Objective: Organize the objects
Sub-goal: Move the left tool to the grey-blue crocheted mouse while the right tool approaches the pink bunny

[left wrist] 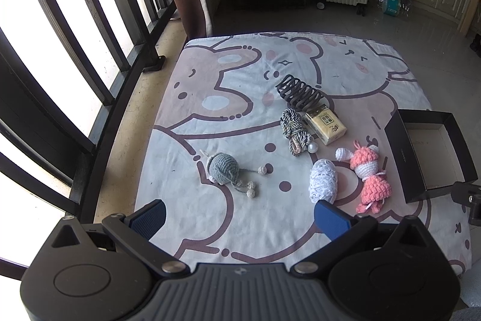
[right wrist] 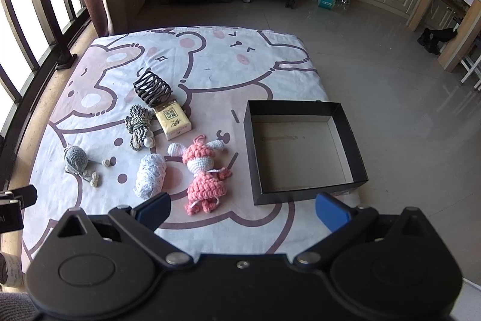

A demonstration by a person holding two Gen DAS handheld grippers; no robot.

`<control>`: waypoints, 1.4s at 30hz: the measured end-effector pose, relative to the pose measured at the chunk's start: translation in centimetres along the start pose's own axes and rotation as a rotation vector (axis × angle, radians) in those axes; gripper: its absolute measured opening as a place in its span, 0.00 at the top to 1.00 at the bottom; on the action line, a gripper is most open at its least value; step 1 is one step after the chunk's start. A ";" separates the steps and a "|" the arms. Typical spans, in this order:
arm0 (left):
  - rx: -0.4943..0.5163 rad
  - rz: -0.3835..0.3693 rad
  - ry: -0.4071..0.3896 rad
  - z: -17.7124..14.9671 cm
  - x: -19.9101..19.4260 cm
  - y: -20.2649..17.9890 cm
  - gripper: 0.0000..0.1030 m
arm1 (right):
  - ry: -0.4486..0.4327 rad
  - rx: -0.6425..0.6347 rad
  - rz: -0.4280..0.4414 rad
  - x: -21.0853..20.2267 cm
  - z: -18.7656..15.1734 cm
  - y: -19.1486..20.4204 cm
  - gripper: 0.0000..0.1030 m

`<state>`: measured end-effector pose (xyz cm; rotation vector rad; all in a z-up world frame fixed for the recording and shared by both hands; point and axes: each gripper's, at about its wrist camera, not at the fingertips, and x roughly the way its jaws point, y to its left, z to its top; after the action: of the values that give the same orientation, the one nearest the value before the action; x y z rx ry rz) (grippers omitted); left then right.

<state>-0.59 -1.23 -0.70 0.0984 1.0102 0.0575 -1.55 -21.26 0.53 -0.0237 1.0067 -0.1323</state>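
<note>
Left tongs: the left tongs (left wrist: 239,217) hover wide open over the near edge of the surface (left wrist: 240,56), gripping nothing; the gap between the blue pads faces the grey crochet mouse (left wrist: 222,169).
Right tongs: the right tongs (right wrist: 243,208) are also spread wide and empty, low over the near edge, between the pink crochet doll (right wrist: 203,170) and the black box (right wrist: 303,110).
Box: open, with a pale bare floor, standing at the right side of the cartoon-bear cloth; nothing lies in it.
Loose things, far group: a black spiral hair clip (right wrist: 153,89), a tissue pack (right wrist: 174,122) touching it, and a striped cord with a pearl (right wrist: 139,127) just beside the pack.
Loose things, near group: the grey mouse at the left, a white knitted roll (right wrist: 150,175) in the middle, the pink doll next to it, nearest the box.
Done: by the look of it, nothing; all six items lie on the cloth outside the box.
Left: apparently the whole job, if the box is the intended home for them.
Likely first pick: the pink doll for the right tongs, the mouse or white roll for the left; this is a guess from where each hangs.
</note>
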 end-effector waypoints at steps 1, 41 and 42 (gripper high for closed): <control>-0.004 -0.005 -0.002 0.1 -0.1 0.1 0.00 | 0.000 0.003 0.004 0.0 0.1 -0.1 0.00; -0.060 0.019 -0.051 6.9 11.8 4.1 0.00 | -0.176 0.012 0.117 10.5 6.4 0.9 0.00; -0.063 0.018 -0.046 6.8 12.3 4.1 0.00 | -0.181 0.019 0.117 11.2 6.1 0.8 0.00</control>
<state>11.69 3.65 -7.02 0.0509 0.9606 0.1026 9.52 -22.08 -5.68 0.0398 0.8235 -0.0318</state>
